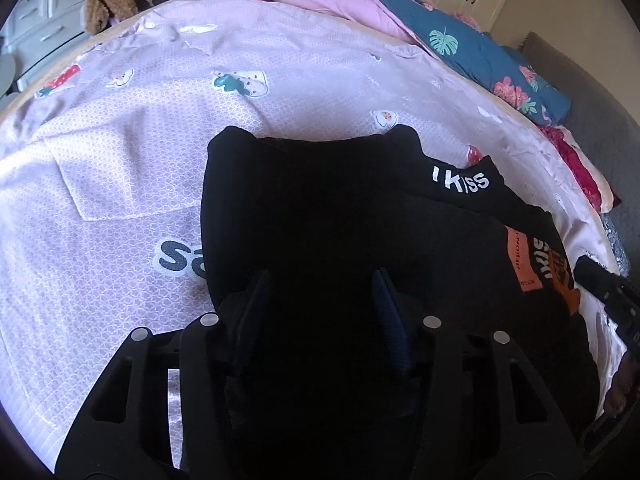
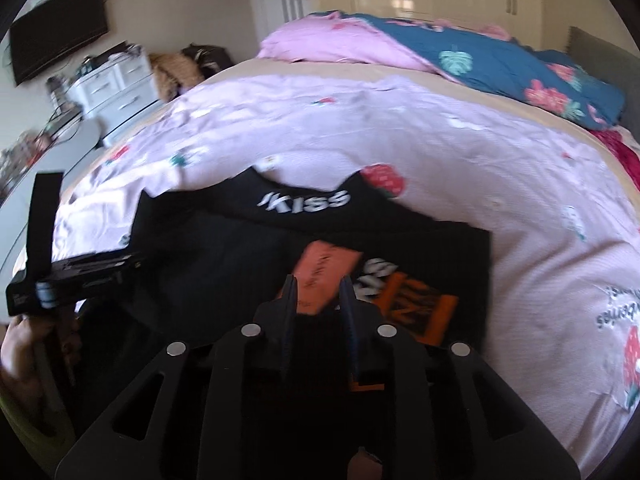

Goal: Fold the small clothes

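A: Status, left side first?

B: Left gripper (image 1: 320, 312) hangs over the black shirt (image 1: 320, 208), fingers spread wide, nothing between them. Shirt lies on the pink bedspread (image 1: 120, 160), near edge of bed.

A: Folded?

B: Partly, I'd say. Left portion looks laid over; collar with white lettering (image 1: 460, 180) and orange print (image 1: 540, 264) are exposed at right.

A: Right side?

B: Right gripper (image 2: 319, 292) sits above the print, fingers narrowly parted, no cloth pinched. Right portion looks left to fold.

Pink bedsheet (image 1: 120, 168), blue floral quilt (image 2: 500, 64)
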Available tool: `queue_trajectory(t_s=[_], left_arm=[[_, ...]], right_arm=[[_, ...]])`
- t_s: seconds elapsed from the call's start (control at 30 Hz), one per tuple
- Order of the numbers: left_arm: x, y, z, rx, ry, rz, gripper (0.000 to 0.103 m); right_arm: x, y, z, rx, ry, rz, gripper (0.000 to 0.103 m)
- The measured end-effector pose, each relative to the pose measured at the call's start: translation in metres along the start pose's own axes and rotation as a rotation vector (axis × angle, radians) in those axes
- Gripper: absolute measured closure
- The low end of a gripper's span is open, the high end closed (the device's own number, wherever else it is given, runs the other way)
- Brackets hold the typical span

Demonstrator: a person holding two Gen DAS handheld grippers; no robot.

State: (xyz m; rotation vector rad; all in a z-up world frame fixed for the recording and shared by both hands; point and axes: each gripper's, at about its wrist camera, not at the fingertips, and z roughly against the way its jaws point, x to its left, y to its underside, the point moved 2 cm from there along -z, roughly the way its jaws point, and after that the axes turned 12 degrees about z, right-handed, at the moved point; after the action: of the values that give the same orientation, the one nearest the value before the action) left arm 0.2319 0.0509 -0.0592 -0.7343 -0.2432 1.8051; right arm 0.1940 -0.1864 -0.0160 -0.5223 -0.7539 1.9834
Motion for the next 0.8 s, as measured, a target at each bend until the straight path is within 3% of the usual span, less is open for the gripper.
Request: queue_trajectory(t_s=[0.1,0.2,0.27,0.37,0.43,0.63,0.8], left_arm=[[0.003,0.000,0.000,0.001,0.005,0.002,0.058],[0.003,0.001,0.000,0.001,0.004,-0.003,0.058],[0.002,0.001,0.000,0.000,0.002,-0.007,0.058],[0.002,0.001,0.000,0.002,0.004,-0.010,0.058],[0.002,0.001,0.000,0.004,0.005,-0.012,0.058],[0.003,0.000,0.003,0.011,0.007,-0.008,0.058],[0.001,-0.002,0.008,0.020,0.042,0.009,0.045]], right_arm=[[0.012,0.000,-0.004,0.009,-0.023,0.019,0.070],[0.013,0.001,-0.011,0.028,-0.017,0.029,0.067],[0.005,0.009,-0.022,0.095,0.013,0.005,0.060],[-0.016,0.030,-0.042,0.207,0.068,-0.047,0.058],[-0.024,0.035,-0.041,0.191,0.017,-0.086,0.058],[-0.020,0.033,-0.037,0.178,0.031,-0.076,0.057],[-0.020,0.029,-0.027,0.136,0.029,-0.083,0.047]])
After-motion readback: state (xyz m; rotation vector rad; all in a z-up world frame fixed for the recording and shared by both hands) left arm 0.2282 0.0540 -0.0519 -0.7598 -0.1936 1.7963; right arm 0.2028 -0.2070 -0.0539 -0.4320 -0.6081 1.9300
